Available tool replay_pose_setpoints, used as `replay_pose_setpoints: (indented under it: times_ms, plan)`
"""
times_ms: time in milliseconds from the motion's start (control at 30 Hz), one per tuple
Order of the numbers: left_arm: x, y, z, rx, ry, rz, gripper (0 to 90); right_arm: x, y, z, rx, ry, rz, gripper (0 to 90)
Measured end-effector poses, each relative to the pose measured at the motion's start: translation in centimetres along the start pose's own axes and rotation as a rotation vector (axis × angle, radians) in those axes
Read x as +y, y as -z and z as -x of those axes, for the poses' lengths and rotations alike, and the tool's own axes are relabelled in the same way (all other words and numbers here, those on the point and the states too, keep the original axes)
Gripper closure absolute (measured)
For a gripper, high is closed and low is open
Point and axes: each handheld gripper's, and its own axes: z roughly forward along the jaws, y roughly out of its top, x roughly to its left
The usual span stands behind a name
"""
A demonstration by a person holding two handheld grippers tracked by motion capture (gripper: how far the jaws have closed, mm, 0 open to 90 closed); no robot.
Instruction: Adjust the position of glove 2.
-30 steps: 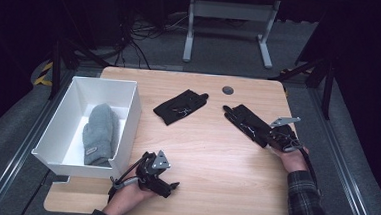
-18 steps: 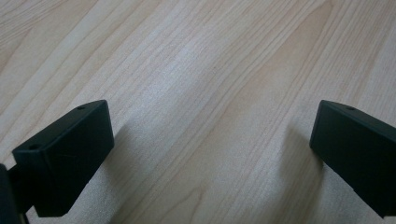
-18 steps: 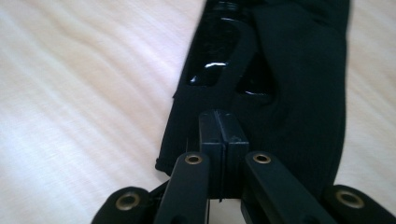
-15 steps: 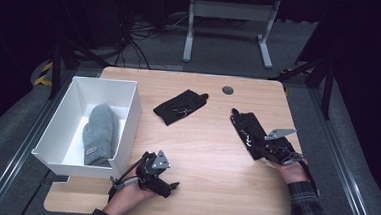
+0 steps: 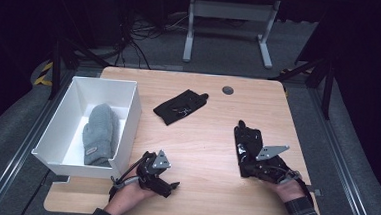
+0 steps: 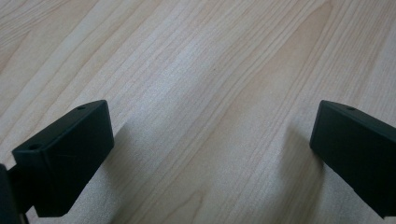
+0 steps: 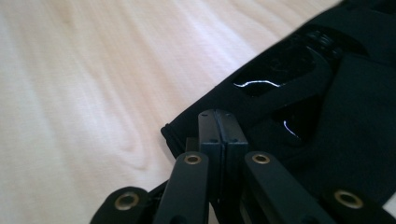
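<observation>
High view: right gripper (image 5: 251, 166) clamped on the near end of the black glove (image 5: 246, 140). Sits nearer the person's edge than a second ago, glove along with it; slides across the table (image 5: 200, 153) from the far right towards the near right, fingers of the glove pointing away. Left gripper (image 5: 173, 186) parked by the near corner of the white box (image 5: 128, 114), no shift from a second ago. Grey mitten (image 5: 98, 132) already inside the box; second black glove (image 5: 179, 107) flat at mid-table, untouched.

Left gripper view: left gripper (image 6: 210, 149) spread wide over bare table (image 6: 187, 70), holding nothing.

Right gripper view: right gripper (image 7: 223, 126) pressed tight, no gap, at the hem of the black glove (image 7: 336, 116); most likely pinching a thin fold of cloth there, since the glove travels with it. Pale table (image 7: 93, 70) to the left.

Meaning for the work: glove secured and under way, probably bound for the box beside the mitten, yet well apart from it across the table. Thin grip at the very edge, so some risk of slipping out during a lift.
</observation>
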Motion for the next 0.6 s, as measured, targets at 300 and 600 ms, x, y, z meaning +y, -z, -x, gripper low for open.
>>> replay_pose_setpoints:
  times_ms: [300,600]
  plan:
    - [0.0,0.0,0.0,0.0,0.0,0.0,0.0,-0.2,0.1,-2.2,0.068,0.038,-0.004,90.0]
    - [0.0,0.0,0.0,0.0,0.0,0.0,0.0,-0.8,0.7,-4.6,0.13,0.07,0.005,90.0]
